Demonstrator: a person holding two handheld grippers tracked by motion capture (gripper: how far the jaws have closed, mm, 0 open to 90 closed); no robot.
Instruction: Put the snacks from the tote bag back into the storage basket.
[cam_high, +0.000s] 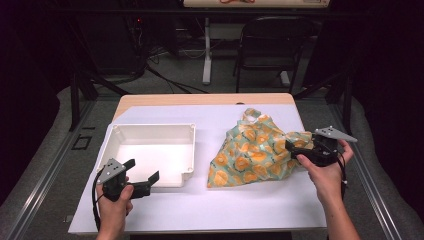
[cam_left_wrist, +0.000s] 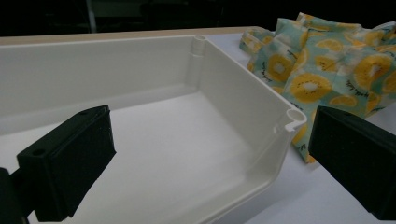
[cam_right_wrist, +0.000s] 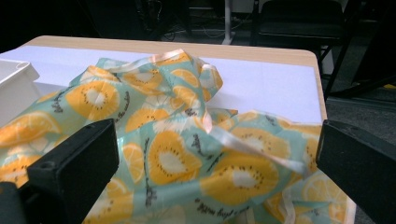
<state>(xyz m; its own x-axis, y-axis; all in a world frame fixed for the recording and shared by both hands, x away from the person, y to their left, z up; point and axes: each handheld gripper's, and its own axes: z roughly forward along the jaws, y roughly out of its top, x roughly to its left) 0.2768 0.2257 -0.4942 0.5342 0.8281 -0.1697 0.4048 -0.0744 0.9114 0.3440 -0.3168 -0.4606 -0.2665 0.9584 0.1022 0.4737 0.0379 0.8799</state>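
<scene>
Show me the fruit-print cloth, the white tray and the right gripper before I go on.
fruit-print cloth (cam_high: 250, 152), high view, middle of the crumpled fabric.
white tray (cam_left_wrist: 252, 100), left gripper view, inner face of its side wall.
right gripper (cam_high: 296, 151), high view, between its open fingers at the cloth's edge.

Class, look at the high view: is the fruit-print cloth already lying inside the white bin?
No, the fruit-print cloth lies on the table right of the white bin, whose inside is bare.
</scene>
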